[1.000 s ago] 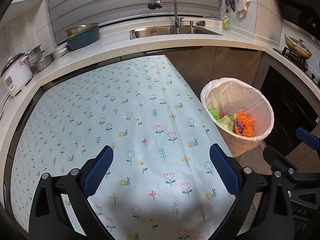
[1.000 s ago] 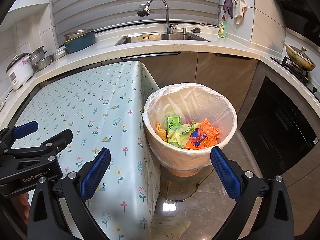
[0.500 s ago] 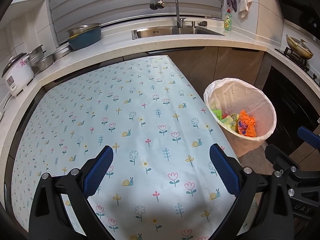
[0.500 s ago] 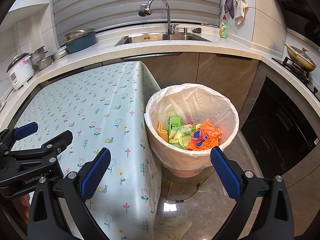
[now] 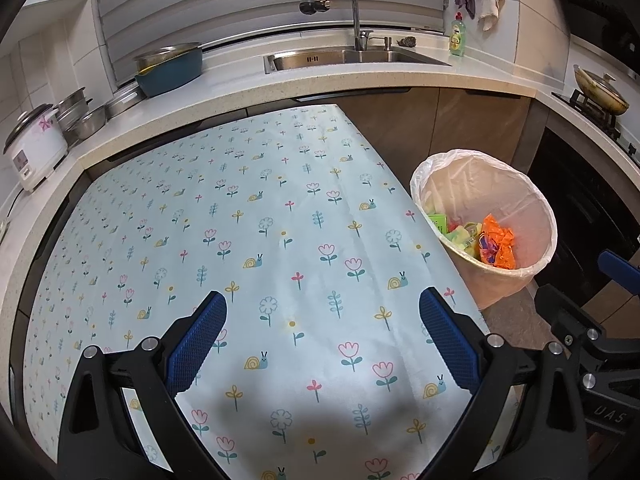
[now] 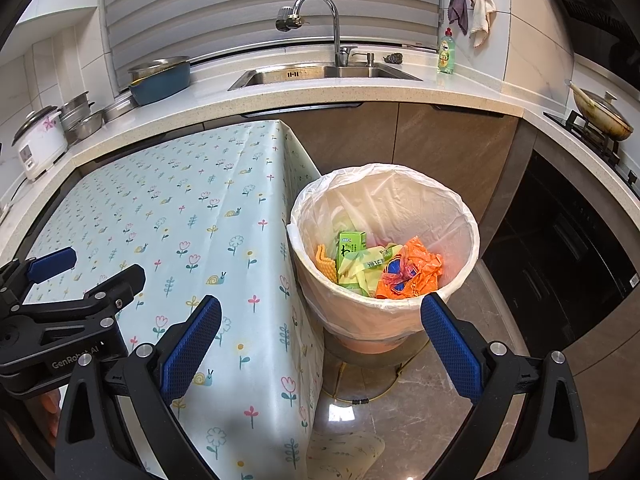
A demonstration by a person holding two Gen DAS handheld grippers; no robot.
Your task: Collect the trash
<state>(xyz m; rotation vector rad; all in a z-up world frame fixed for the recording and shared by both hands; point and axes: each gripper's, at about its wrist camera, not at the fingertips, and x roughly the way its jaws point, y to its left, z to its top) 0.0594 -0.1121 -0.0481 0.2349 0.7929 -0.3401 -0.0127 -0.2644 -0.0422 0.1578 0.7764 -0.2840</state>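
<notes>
Brimming white-lined bin (image 6: pixel 384 312) of colourful trash (image 6: pixel 408 272)

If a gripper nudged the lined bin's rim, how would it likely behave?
The bin probably slides or tips easily: it holds only light wrappers and a small green carton. Its thin plastic liner looks floppy, so it would likely crumple or slip.

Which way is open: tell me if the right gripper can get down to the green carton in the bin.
Probably yes. The right gripper is open and empty, the bin has no lid, and the green carton lies exposed on top of the trash, near the wall on the table's side.
</notes>
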